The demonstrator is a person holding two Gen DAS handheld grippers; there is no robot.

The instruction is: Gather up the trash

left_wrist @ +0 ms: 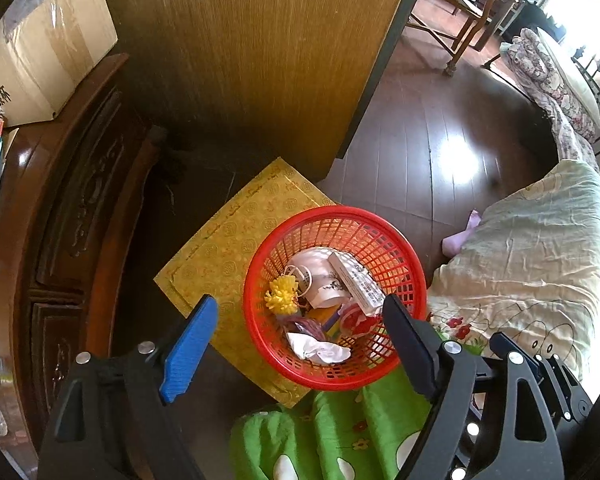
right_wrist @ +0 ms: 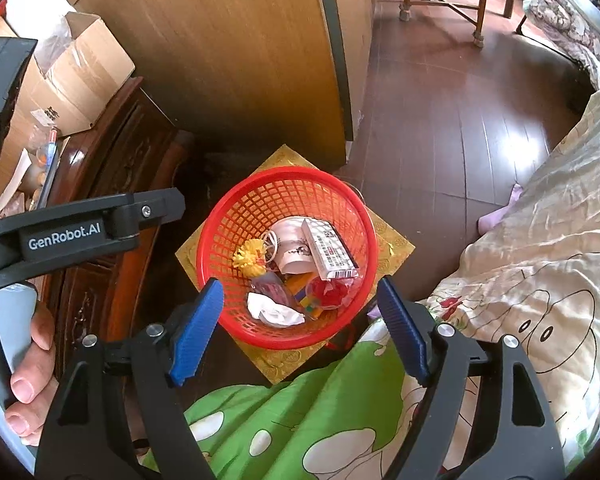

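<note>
Nearest, a green quilt (right_wrist: 300,420) lies under both grippers. The left gripper (left_wrist: 300,344) and right gripper (right_wrist: 300,328) hover spread wide and empty above the red basket (right_wrist: 236,216) of trash, which sits on a yellow box (left_wrist: 220,248) beside a carved cabinet (left_wrist: 72,208).

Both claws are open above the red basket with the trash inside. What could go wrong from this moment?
1. The red basket stands on a yellow mat, partly over its edge; a push on the rim might tip or slide it.
2. The white box leans against the basket wall, so it may fall out if the basket tilts.
3. The green bedding lies close beneath the right claw and the left claw; a finger could snag it.
</note>
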